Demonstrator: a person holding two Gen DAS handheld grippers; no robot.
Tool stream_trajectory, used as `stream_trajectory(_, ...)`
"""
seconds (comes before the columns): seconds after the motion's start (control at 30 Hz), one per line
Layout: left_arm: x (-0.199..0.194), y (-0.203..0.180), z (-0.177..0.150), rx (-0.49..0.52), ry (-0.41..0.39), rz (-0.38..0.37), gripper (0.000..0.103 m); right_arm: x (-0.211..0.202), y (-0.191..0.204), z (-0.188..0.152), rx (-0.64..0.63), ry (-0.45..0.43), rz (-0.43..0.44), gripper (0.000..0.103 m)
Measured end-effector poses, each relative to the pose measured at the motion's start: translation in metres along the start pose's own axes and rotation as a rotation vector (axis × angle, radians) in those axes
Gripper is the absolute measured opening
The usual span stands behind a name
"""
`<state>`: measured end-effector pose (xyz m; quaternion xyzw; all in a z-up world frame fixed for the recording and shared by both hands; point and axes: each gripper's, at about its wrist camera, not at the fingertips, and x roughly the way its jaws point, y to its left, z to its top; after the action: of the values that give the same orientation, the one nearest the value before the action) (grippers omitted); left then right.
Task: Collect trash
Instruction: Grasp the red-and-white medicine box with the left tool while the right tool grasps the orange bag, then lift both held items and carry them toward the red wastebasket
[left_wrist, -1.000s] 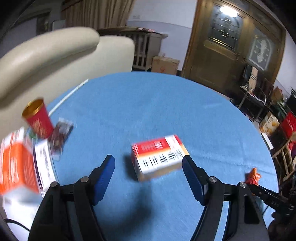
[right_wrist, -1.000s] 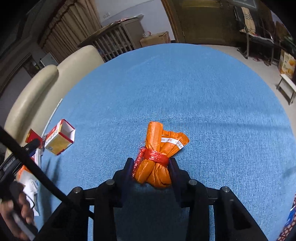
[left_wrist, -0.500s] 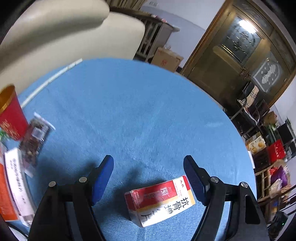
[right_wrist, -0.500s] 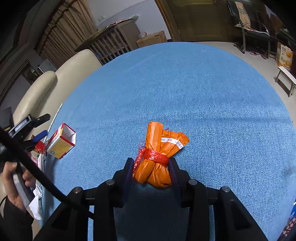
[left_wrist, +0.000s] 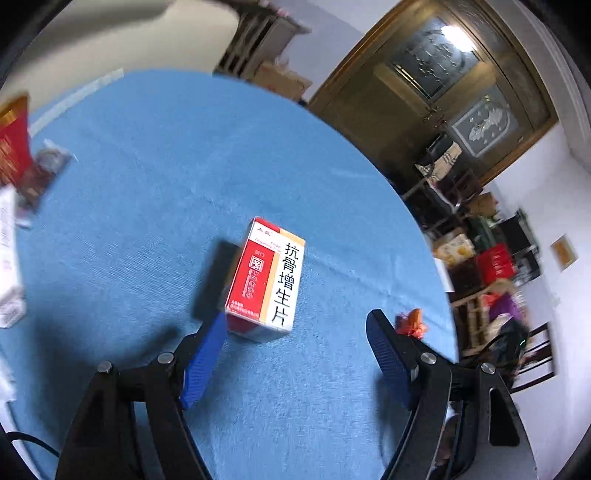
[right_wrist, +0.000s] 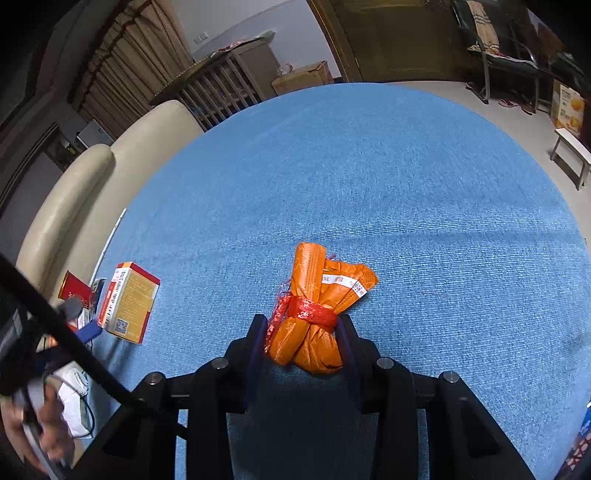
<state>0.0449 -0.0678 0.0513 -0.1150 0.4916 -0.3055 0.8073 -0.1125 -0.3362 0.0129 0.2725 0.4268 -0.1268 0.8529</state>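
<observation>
A red and white medicine box with black characters lies on the blue tablecloth, just ahead of my open left gripper; its near left corner is close to the left finger. The box also shows in the right wrist view at the left. My right gripper is shut on an orange plastic bundle tied with a red band, resting on the cloth. The bundle shows small in the left wrist view behind the right finger.
A red cup, a dark snack wrapper and a white carton lie at the table's left edge. A cream sofa stands beyond the left side. Chairs and boxes crowd the floor to the right.
The left gripper view has swung: the medicine box now lies lengthwise ahead near the left finger, where it sat between the fingers before. The right gripper still holds the orange bundle in place.
</observation>
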Motion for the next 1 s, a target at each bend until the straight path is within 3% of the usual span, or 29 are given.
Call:
stream_trajectory(0.17,0.006,-0.032,0.003,0.108,-0.043,0.133,0.079,-0.013,0.000,-0.001,-0.009,-0.027,0.004,0.041)
stream_trajectory(0.3,0.031,-0.030,0.017,0.107,-0.015,0.174,0.079,-0.032,0.000,-0.004,-0.018,-0.059,0.006,0.041)
stream_trajectory(0.6,0.062,-0.033,0.015,0.228,0.056,0.281,0.079,-0.081,-0.013,-0.022,-0.007,-0.111,0.007,0.041)
stream_trajectory(0.67,0.062,-0.031,0.013,0.224,0.053,0.292,0.071,-0.084,-0.013,-0.026,-0.003,-0.111,0.005,0.041)
stream_trajectory(0.7,0.061,-0.028,0.012,0.212,0.059,0.291,0.047,-0.086,-0.013,-0.028,-0.001,-0.110,0.006,0.041)
stream_trajectory(1.0,0.010,-0.032,-0.027,0.150,-0.029,0.322,0.048,-0.103,-0.007,-0.047,-0.017,-0.123,0.010,0.041)
